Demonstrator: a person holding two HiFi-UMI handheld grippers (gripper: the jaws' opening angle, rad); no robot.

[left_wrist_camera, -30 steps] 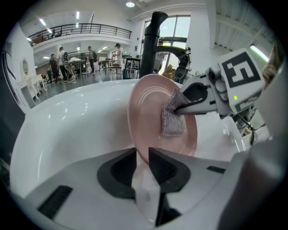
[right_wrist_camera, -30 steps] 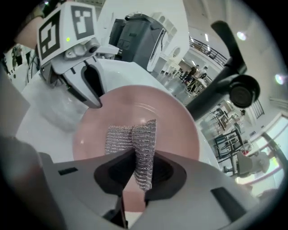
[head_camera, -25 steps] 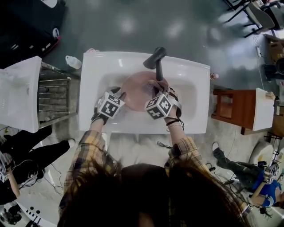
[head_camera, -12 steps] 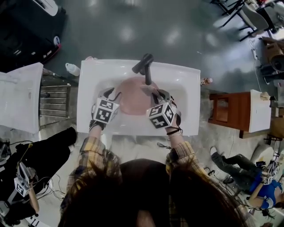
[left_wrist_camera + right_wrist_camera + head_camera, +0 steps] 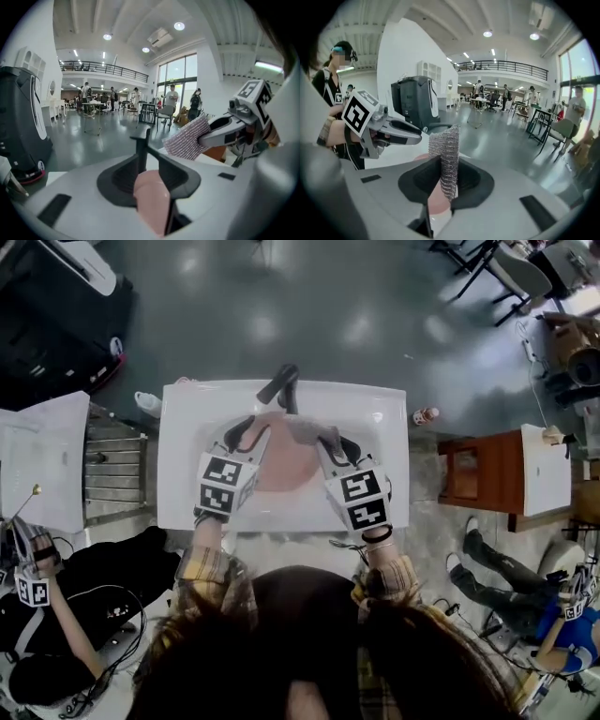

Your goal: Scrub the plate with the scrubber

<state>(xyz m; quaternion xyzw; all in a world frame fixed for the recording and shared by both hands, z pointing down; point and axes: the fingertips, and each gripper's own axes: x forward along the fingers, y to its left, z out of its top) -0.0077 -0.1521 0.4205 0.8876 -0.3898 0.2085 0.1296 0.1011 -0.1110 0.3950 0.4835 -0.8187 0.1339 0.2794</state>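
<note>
A pink plate [image 5: 284, 465] is in the white sink [image 5: 187, 427], under the dark faucet [image 5: 279, 385]. My left gripper [image 5: 246, 432] is at the plate's left edge, shut on its rim. In the left gripper view the plate [image 5: 152, 199] stands edge-on between the jaws. My right gripper [image 5: 328, 442] is at the plate's right side, shut on a silver mesh scrubber [image 5: 446, 154]. The scrubber sticks up out of the jaws, with the plate [image 5: 436, 199] just beneath it. From the left gripper view the scrubber [image 5: 186, 139] hangs in the air off the plate.
A metal drying rack [image 5: 112, 460] stands left of the sink, with a clear bottle [image 5: 148, 402] behind it. A small bottle [image 5: 427, 415] and a wooden stand [image 5: 478, 470] are on the right. A person [image 5: 37, 568] sits on the floor at the left.
Both marker cubes have slid back toward the sink's front edge and further apart. The scrubber has come away from the middle of the plate. The head view has tipped forward.
</note>
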